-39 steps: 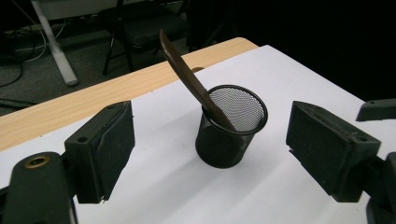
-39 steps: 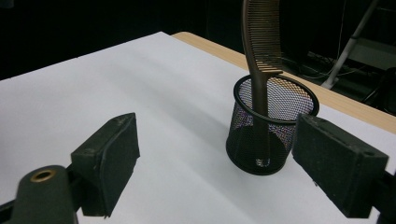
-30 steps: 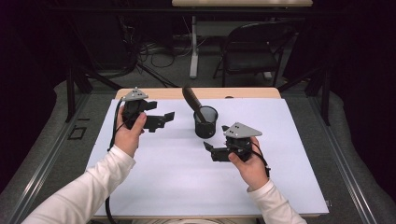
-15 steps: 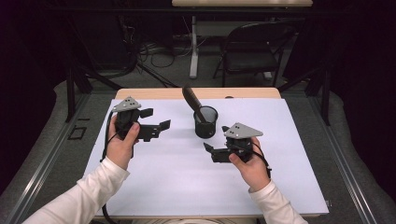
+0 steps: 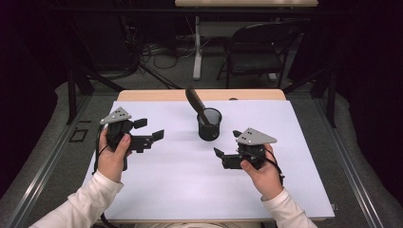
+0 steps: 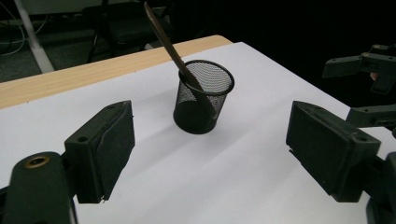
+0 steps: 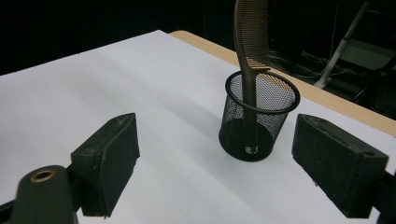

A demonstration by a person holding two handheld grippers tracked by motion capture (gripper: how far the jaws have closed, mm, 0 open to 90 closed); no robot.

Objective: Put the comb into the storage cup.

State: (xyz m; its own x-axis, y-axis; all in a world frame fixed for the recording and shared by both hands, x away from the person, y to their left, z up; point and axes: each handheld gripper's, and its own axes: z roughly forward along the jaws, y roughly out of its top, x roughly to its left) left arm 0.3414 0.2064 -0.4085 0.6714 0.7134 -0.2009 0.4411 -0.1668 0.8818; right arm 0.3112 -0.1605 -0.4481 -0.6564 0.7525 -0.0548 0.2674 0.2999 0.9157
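A black mesh cup (image 5: 209, 124) stands upright on the white sheet (image 5: 190, 190), toward the back middle. A brown comb (image 5: 195, 99) leans out of it, tilted to the back left. My left gripper (image 5: 151, 129) hovers left of the cup, open and empty, its jaws pointing at the cup. My right gripper (image 5: 227, 144) is in front and to the right of the cup, also open and empty. In the left gripper view the cup (image 6: 203, 98) and comb (image 6: 166, 37) lie ahead between the wide jaws. The right gripper view has the cup (image 7: 259, 116) and comb (image 7: 252, 32) ahead, right of centre.
The white sheet covers a wooden table (image 5: 157, 95) whose bare edge runs along the back. A black chair (image 5: 256, 52) and a table leg (image 5: 197, 47) stand on the floor behind. The other gripper (image 6: 369, 70) shows at the right edge of the left gripper view.
My left hand has drawn its gripper to the left and nearer, a little lower. The right hand, cup and comb have stayed put.
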